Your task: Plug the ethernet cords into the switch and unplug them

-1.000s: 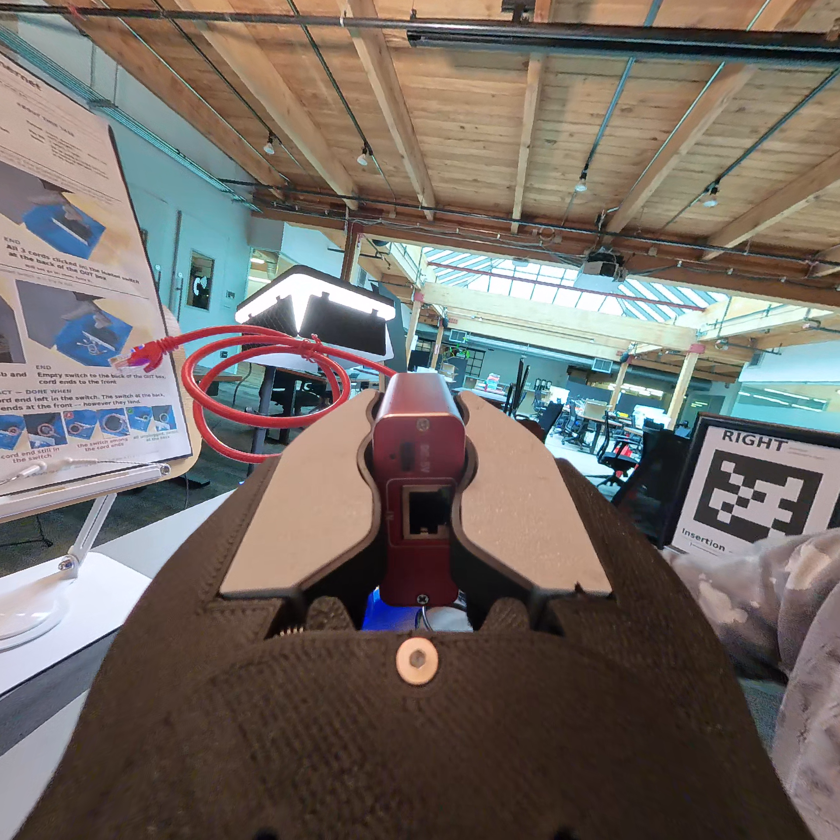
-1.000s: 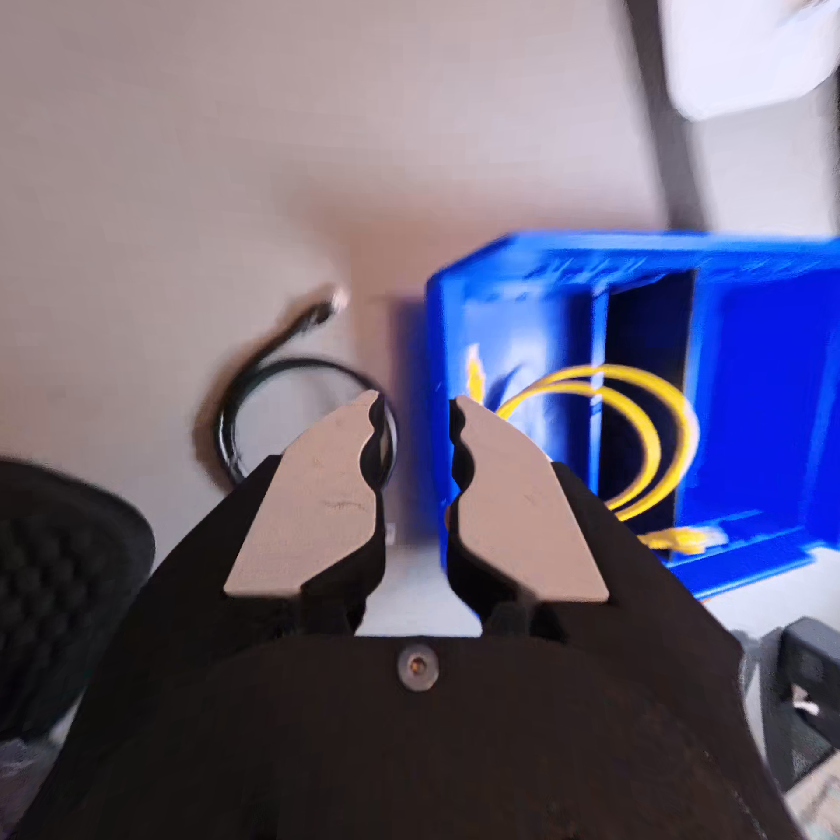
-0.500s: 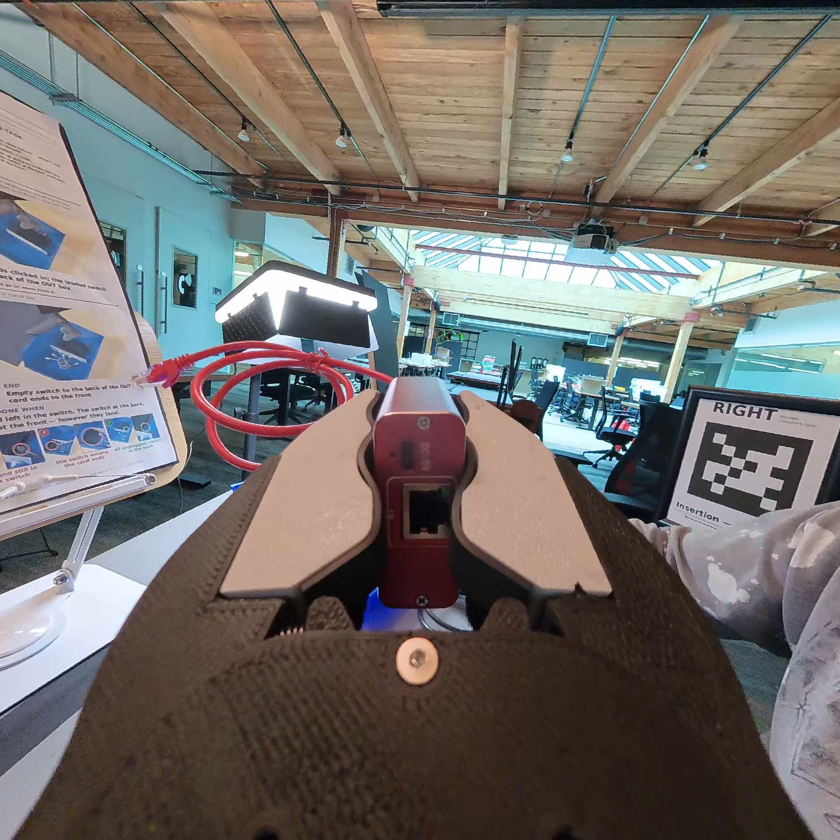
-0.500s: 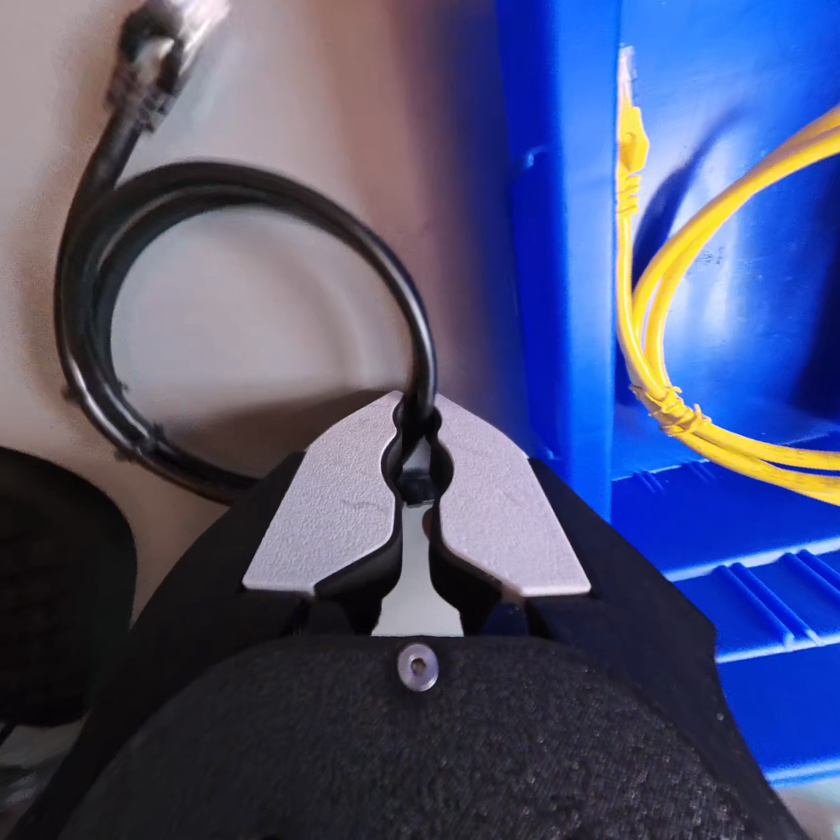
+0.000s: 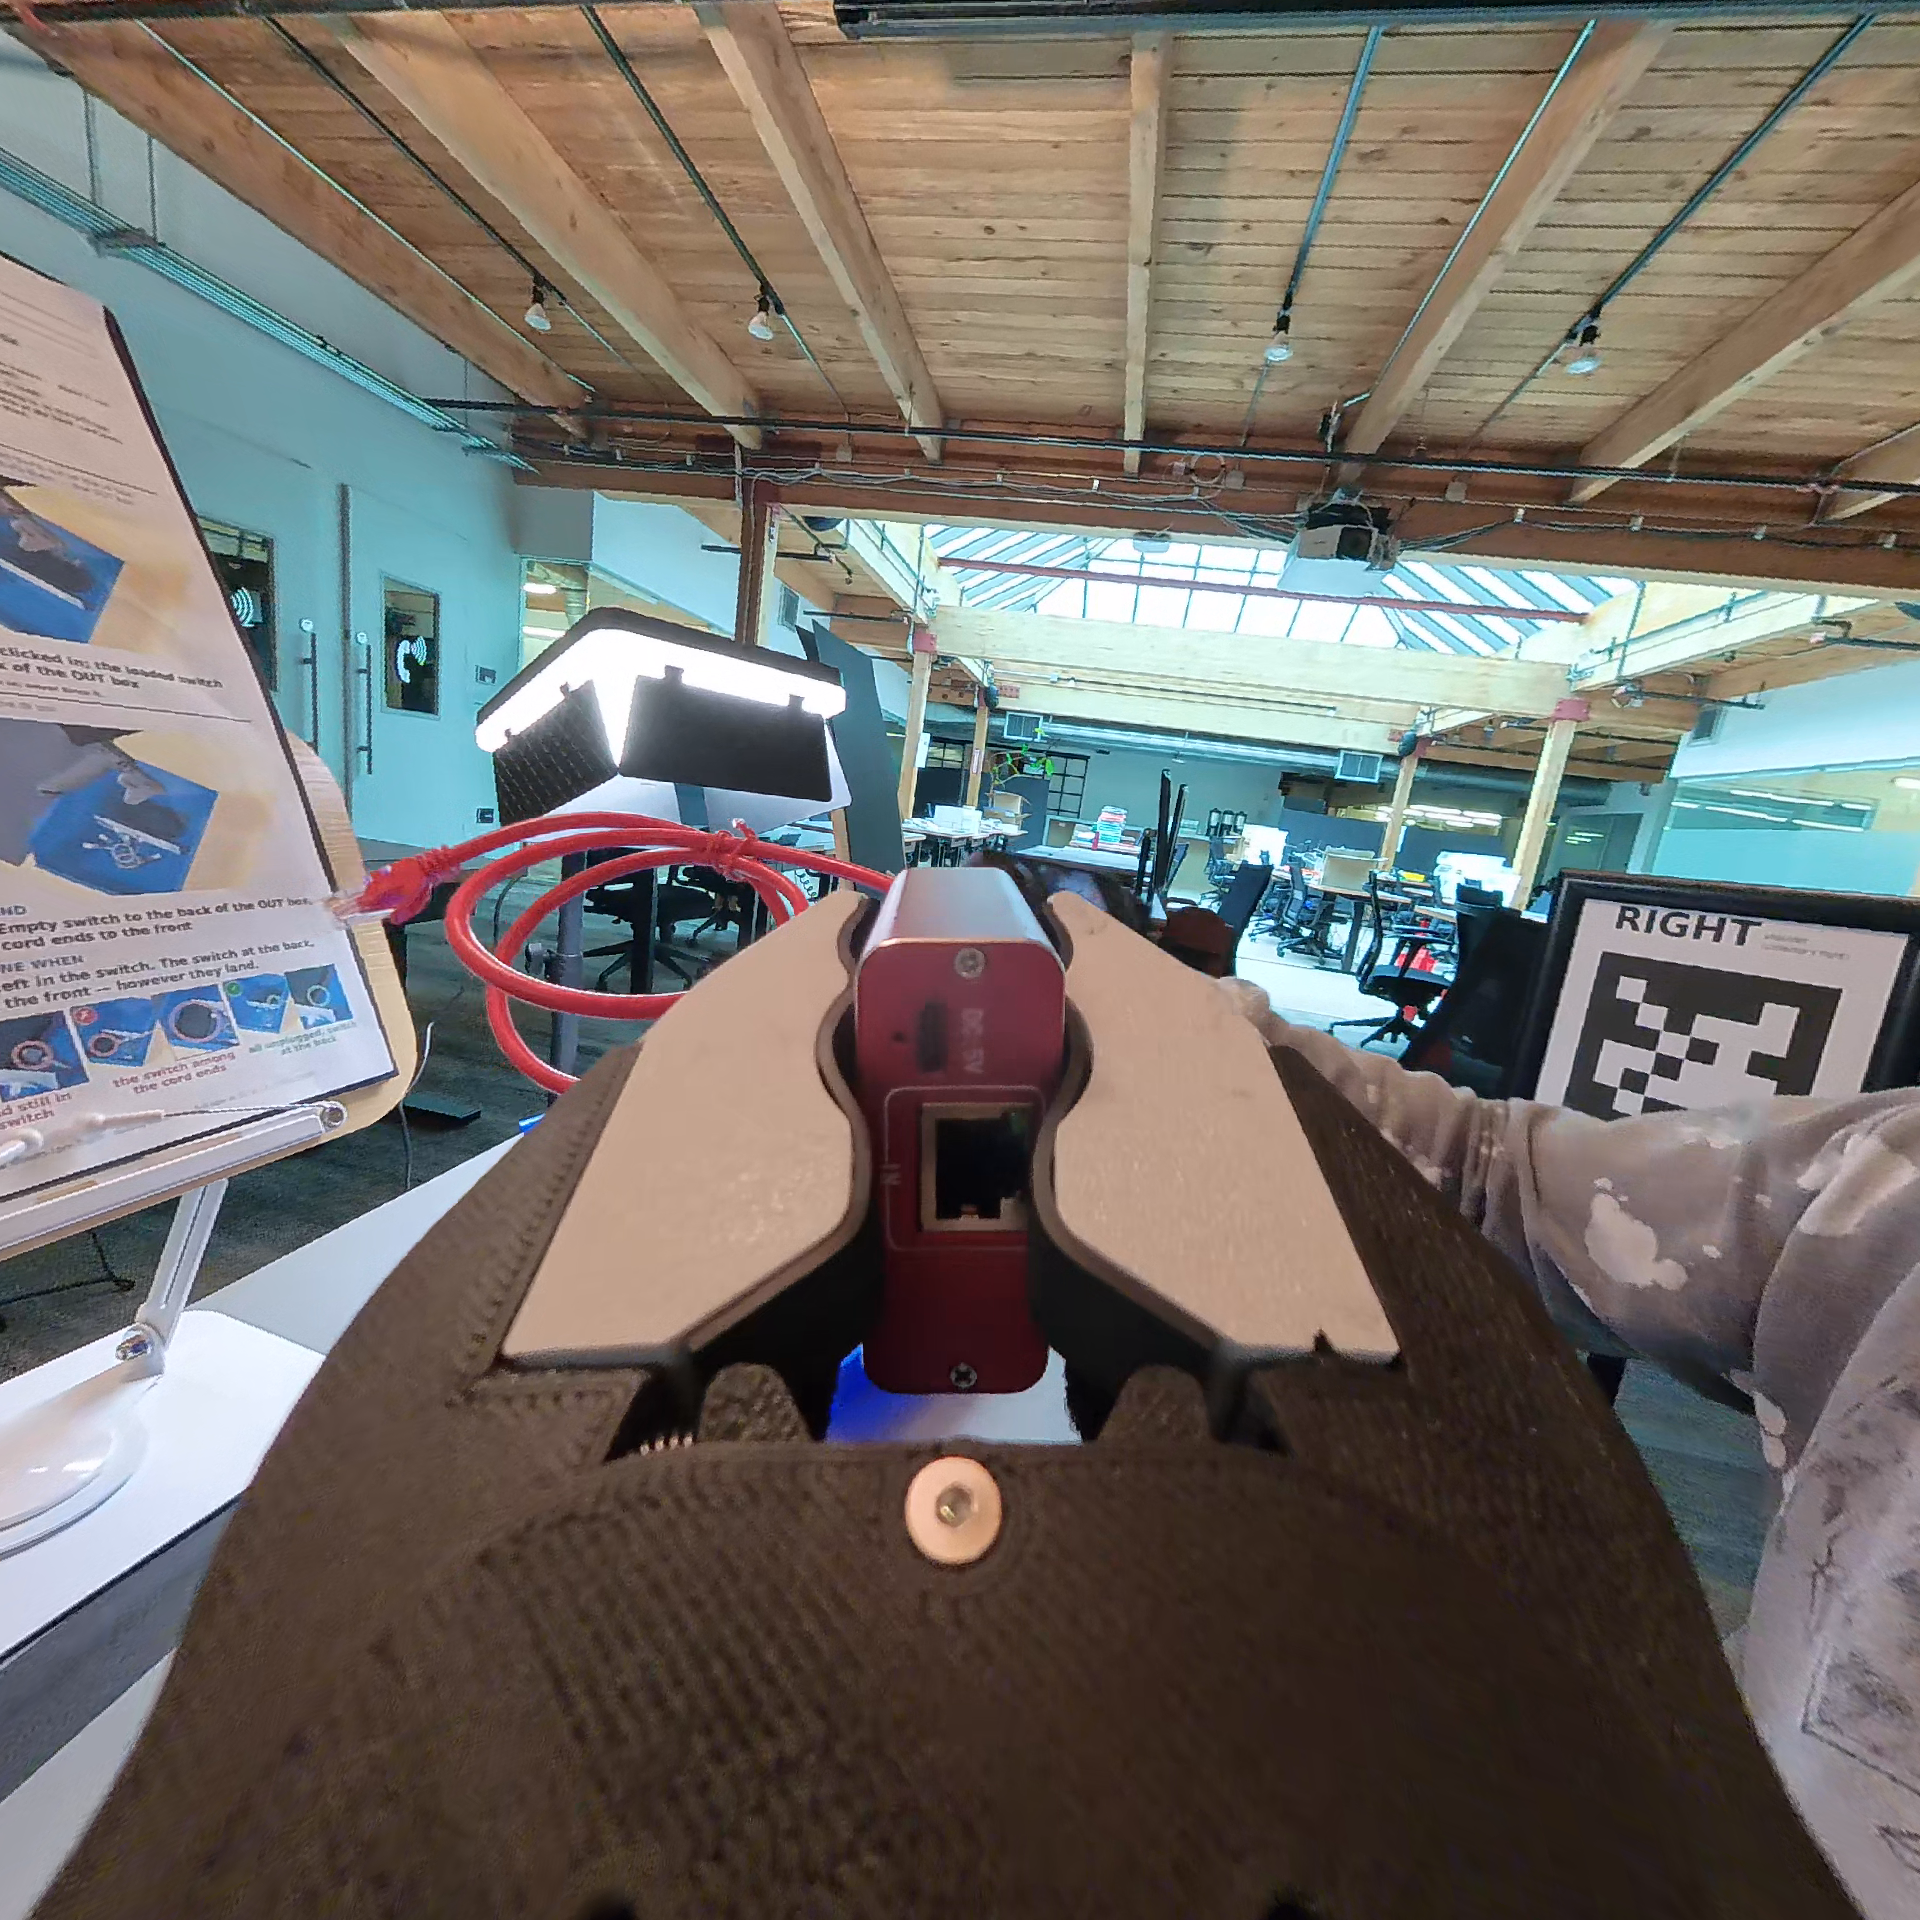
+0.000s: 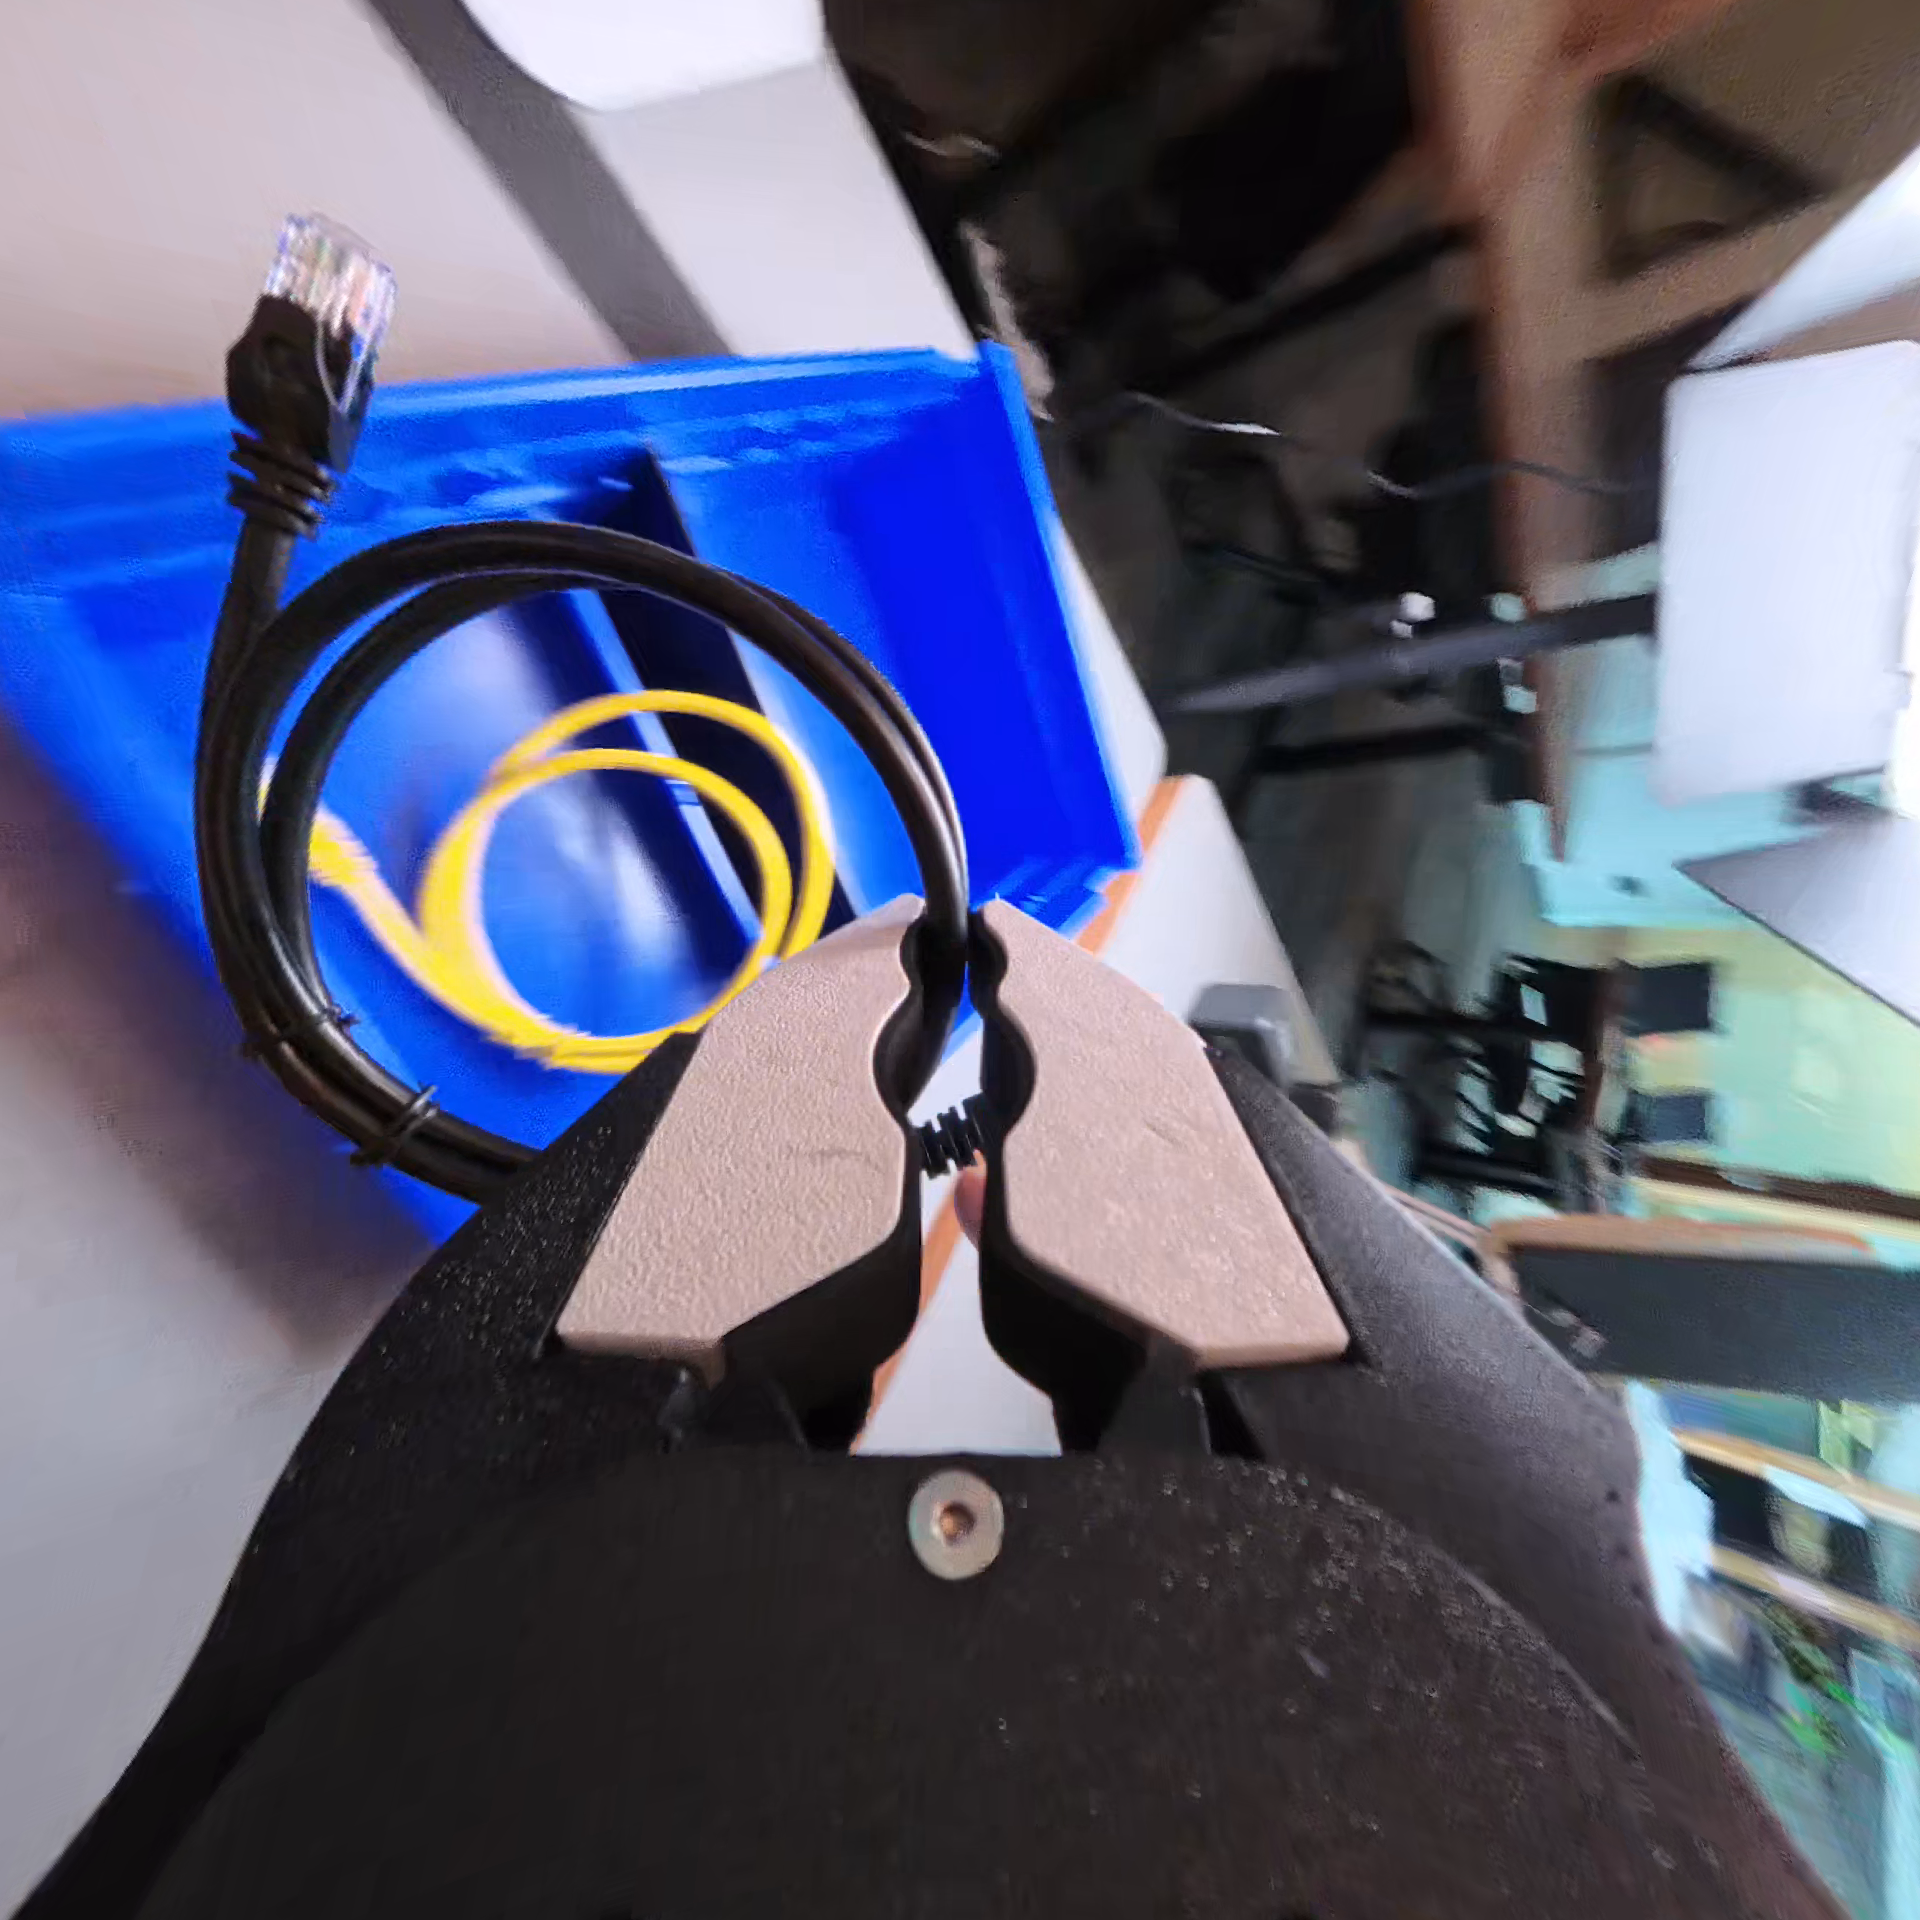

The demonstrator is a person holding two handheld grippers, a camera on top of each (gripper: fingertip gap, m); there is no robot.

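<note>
Left gripper clamps the dark-red metal switch at frame centre, red coiled cord trailing centre-left. Right gripper is closed on the black coiled ethernet cord. Risk: the grip sits behind the boot, free plug upper left; plug may misalign and miss the port.

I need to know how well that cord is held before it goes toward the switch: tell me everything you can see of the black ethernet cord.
The black ethernet cord is a thin, round, glossy cable wound into a double loop, bound by thin ties at the lower left. One free end sticks up at the top left, ending in a clear plastic plug with a ribbed black boot. The right gripper is shut on the loop's right side; a ribbed boot section sits deeper between its fingers. The coil hangs in front of the blue bin.
</note>
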